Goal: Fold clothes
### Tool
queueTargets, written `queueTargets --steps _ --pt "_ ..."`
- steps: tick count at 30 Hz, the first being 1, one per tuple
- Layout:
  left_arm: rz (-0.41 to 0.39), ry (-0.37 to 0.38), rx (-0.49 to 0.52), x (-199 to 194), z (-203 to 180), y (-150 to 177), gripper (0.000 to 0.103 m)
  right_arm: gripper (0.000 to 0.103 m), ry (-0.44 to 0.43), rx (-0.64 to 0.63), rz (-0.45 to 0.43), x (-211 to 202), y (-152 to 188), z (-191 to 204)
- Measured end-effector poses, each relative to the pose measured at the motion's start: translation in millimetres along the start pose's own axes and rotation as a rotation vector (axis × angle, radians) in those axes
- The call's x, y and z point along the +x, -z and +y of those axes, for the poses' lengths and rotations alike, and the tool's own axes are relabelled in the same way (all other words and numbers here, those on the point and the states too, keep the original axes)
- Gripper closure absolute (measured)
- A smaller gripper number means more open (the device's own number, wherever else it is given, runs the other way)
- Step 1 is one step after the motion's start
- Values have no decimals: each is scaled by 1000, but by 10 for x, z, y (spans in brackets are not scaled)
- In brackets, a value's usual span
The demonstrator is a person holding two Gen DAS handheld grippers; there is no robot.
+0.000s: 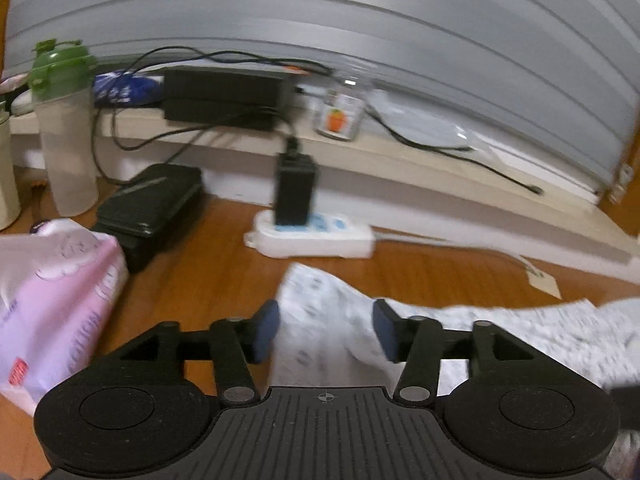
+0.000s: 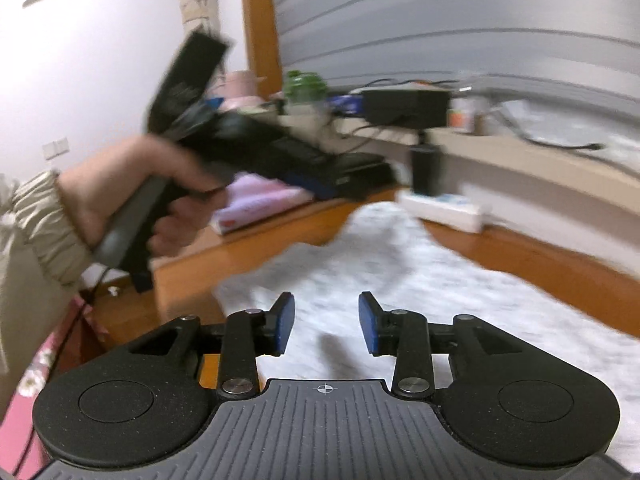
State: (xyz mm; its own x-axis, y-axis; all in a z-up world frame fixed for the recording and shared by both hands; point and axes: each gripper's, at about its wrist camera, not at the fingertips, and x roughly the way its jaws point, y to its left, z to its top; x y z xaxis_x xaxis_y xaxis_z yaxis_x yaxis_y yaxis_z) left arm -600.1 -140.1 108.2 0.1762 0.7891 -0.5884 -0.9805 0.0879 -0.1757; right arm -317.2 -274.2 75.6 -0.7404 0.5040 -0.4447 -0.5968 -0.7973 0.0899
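Cloth point(image 2: 420, 264) lies spread on the wooden table point(image 1: 208, 280), its far edge near a power strip point(image 1: 312, 236); both grippers point(image 1: 326, 336) point(image 2: 326, 326) gape empty above it.

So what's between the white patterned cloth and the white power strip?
Only bare wooden tabletop between white patterned cloth and white power strip, in the left wrist view.

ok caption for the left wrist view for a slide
Open left gripper poised over a white patterned garment on a wooden table, power strip behind.
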Motion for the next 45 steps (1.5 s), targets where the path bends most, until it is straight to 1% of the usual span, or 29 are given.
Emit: queueTargets --steps 2,6,7,8,9,10,11,15,16,17,20,21,22,23,24,25,27,32,34,39,41,45 --pt "-4 14 23 -30 -131 129 40 67 41 -8 18 -171 60 -165" --pt "-17 4 33 -105 -148 244 40 67 127 -19 48 -416 220 -512" --pt "-20 2 36 -123 -153 272 41 67 144 -23 65 -451 274 -592" --pt "-23 -1 38 -142 -157 301 44 67 160 -29 83 -475 330 -661" --pt "-27 -3 40 -161 -162 330 58 67 180 -32 98 -524 390 -716" --pt "-30 -6 43 -179 -166 359 91 67 197 -29 110 -558 440 -773" --pt "-33 -8 45 -198 -170 387 100 67 208 -25 118 -591 488 -824" --pt "-46 -19 53 -276 -181 496 101 67 237 13 129 -795 691 -989" --pt "-48 -22 39 -321 -130 468 101 67 243 24 131 -849 743 -1029" --pt "-45 -25 27 -357 -82 442 101 67 247 33 136 -893 789 -1061" --pt "42 -57 58 -239 -56 469 93 67 256 42 142 -1016 891 -1106" --pt "38 -73 62 -234 -67 470 86 67 261 44 142 -1061 919 -1117" --pt "35 -89 67 -228 -79 471 74 66 264 46 141 -1109 942 -1128" --pt "29 -103 70 -223 -91 468 66 66 264 49 140 -1161 959 -1139" --pt "10 -109 64 -223 -115 429 51 66 265 52 139 -1212 976 -1150" --pt "-2 -106 66 -196 -146 375 41 66 267 53 139 -1259 992 -1156" --pt "-25 -101 71 -140 -213 267 39 66 278 49 139 -1342 1023 -1155" --pt "-43 -80 121 160 -629 18 39 66 292 68 128 -1600 1165 -1129" --pt "-42 -31 163 291 -930 -8 35 65 306 69 126 -1710 1237 -1106" --pt "-20 88 279 641 -1744 -21 35 65 317 72 121 -1990 1379 -1042" --pt "-7 137 306 785 -2028 -14 34 65 319 70 123 -2052 1419 -1015" --pt "23 208 352 1070 -2554 16 34 65 301 59 134 -2069 1481 -963"
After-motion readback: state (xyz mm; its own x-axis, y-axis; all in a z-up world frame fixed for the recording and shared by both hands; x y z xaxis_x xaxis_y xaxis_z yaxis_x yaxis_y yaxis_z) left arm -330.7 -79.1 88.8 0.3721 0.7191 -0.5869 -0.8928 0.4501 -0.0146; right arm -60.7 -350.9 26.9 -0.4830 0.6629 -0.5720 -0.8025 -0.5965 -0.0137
